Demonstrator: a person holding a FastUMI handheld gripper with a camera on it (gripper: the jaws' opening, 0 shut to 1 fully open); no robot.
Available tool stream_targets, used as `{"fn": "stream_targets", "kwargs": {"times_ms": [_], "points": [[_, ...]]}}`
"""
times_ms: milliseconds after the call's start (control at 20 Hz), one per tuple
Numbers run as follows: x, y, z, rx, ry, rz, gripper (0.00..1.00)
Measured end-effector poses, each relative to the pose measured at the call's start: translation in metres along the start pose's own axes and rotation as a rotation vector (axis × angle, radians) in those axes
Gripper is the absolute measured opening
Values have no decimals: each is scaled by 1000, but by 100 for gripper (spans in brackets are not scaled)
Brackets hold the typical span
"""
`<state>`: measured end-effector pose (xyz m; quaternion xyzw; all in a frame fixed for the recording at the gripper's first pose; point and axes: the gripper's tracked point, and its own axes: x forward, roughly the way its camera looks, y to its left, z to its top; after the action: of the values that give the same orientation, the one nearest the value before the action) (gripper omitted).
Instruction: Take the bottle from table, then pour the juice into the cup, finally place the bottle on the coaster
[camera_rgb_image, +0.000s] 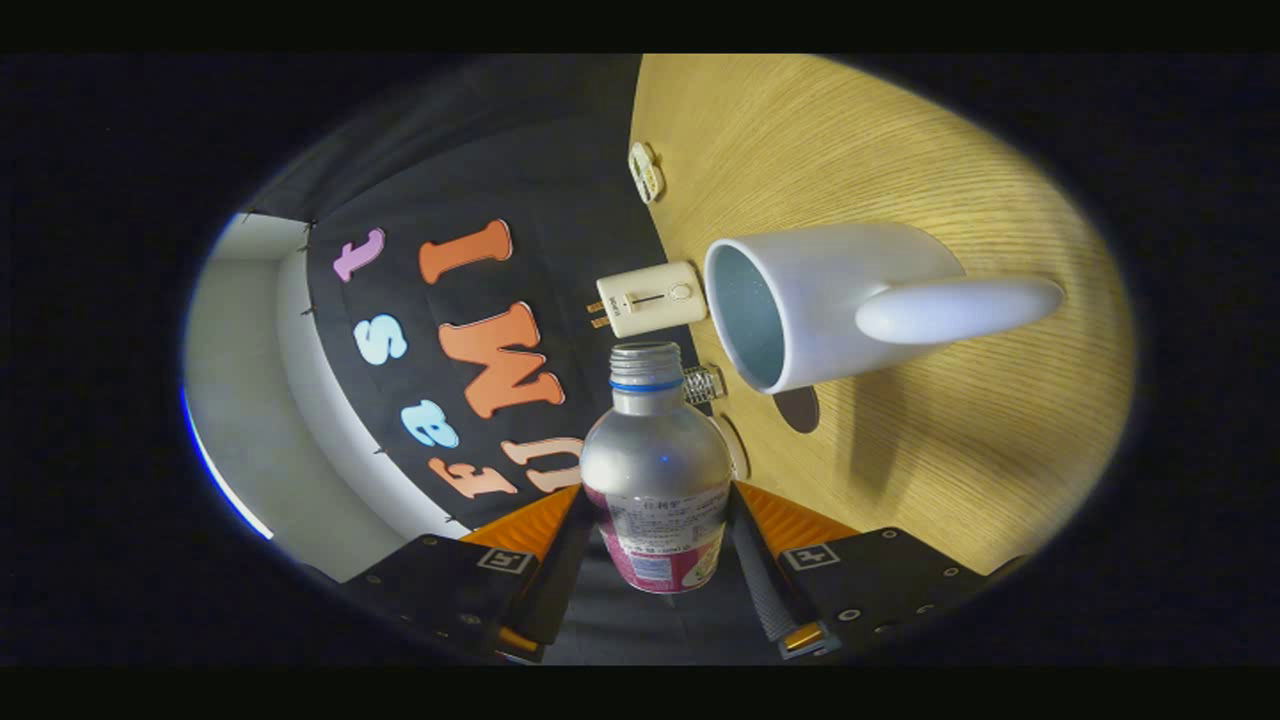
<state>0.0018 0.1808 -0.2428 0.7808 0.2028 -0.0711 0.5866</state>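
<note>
The tongs (655, 560) are clamped on the bottle (655, 480) (cap off), tipped sideways with its open mouth near the white cup (810, 300). The cup stands on the wooden desk (950, 450); a small cream charger (650, 298) lies beyond, against the black cloth wall (520, 170).

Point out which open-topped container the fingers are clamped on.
The silver bottle, uncapped, sits between the gripper fingers, both pressing its sides. The white cup lies beyond it, untouched on the wooden table.

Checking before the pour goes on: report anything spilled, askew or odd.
Nothing spilled on the table. The gripper is shut on the uncapped bottle, tilted toward the white cup; no juice visible leaving its mouth.
</note>
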Motion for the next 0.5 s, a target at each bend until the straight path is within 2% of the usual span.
{"fn": "stream_targets", "kwargs": {"times_ms": [500], "points": [[2, 7, -1, 112, 7, 33, 75]]}}
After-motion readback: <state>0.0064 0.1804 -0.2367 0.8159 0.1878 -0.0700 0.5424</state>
